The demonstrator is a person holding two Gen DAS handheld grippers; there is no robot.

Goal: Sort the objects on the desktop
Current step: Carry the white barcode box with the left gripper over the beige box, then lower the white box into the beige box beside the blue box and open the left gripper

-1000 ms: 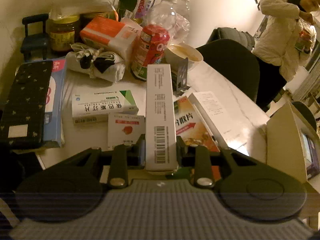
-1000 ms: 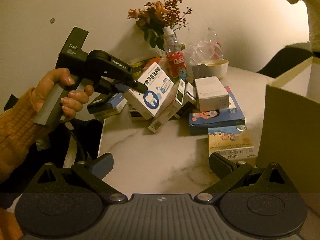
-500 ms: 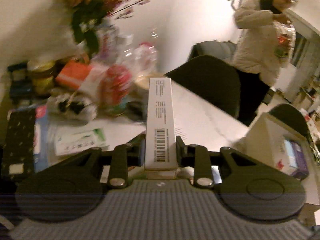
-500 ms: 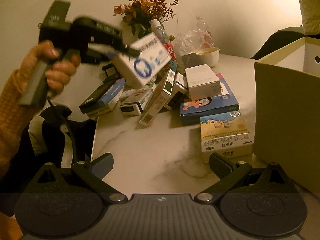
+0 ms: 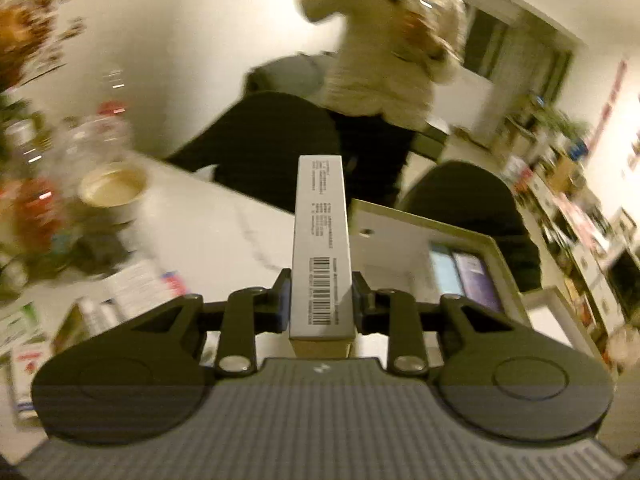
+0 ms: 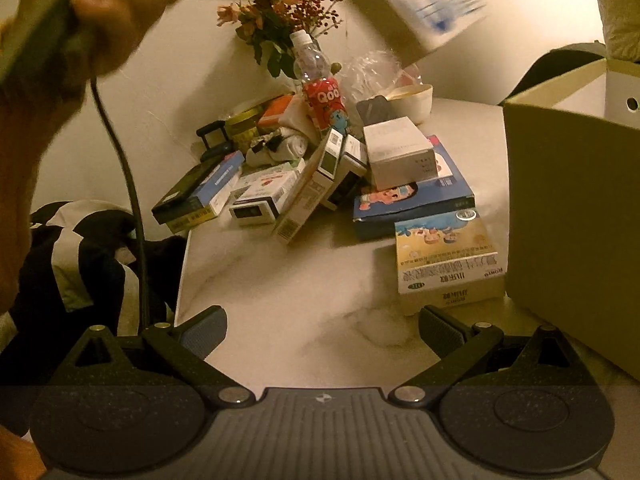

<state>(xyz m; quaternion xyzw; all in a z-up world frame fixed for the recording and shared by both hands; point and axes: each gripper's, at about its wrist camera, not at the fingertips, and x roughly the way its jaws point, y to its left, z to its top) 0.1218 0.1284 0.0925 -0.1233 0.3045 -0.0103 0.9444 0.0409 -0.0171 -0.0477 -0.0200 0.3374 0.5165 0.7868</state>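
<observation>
My left gripper (image 5: pixel 321 300) is shut on a long white carton with a barcode (image 5: pixel 321 240), held in the air and pointing at the open cardboard box (image 5: pixel 424 236), which holds blue and purple packs (image 5: pixel 464 276). The same carton (image 6: pixel 432 4) shows blurred at the top of the right wrist view, above the table. My right gripper (image 6: pixel 322 328) is open and empty, low over the white marble table (image 6: pixel 304 292). A yellow and blue medicine box (image 6: pixel 448 264) lies just ahead of its right finger, against the cardboard box's wall (image 6: pixel 572 220).
A pile of medicine boxes (image 6: pixel 304 188), a white box on a blue book (image 6: pixel 400 152), a red-labelled bottle (image 6: pixel 324 96), a bowl (image 5: pixel 112 188) and flowers (image 6: pixel 280 28) crowd the table's far side. Dark chairs (image 5: pixel 280 144) and a person in white (image 5: pixel 384 56) stand behind.
My left gripper has lifted the white carton off the pile and swung it up and to the right, toward the cardboard box. My right gripper has crept slightly forward and stayed open.
</observation>
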